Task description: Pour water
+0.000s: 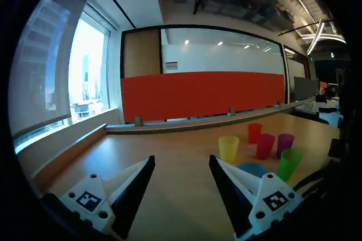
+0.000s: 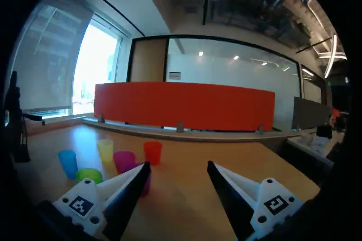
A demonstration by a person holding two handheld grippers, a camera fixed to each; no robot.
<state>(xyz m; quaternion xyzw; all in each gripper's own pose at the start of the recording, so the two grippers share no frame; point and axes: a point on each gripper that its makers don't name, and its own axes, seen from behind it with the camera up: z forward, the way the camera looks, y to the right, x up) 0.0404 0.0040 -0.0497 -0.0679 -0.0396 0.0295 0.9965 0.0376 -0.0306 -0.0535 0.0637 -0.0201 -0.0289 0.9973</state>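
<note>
Several coloured plastic cups stand upright in a cluster on the wooden table (image 1: 181,150). In the left gripper view they sit to the right of my fingers: yellow cup (image 1: 228,148), red cup (image 1: 254,132), pink cup (image 1: 265,146), purple cup (image 1: 285,144), green cup (image 1: 289,163), and a blue cup (image 1: 251,168) half hidden behind the right finger. My left gripper (image 1: 181,159) is open and holds nothing. In the right gripper view the cups lie left of my fingers: blue cup (image 2: 68,163), green cup (image 2: 89,175), yellow cup (image 2: 105,149), pink cup (image 2: 124,160), red cup (image 2: 153,152). My right gripper (image 2: 178,165) is open, nothing in it.
An orange divider panel (image 1: 203,94) runs along the table's far edge, on a low wooden ledge. Windows (image 1: 86,82) line the left side. A dark upright object (image 2: 13,123) stands at the far left of the right gripper view. Desks and chairs (image 1: 330,116) lie to the right.
</note>
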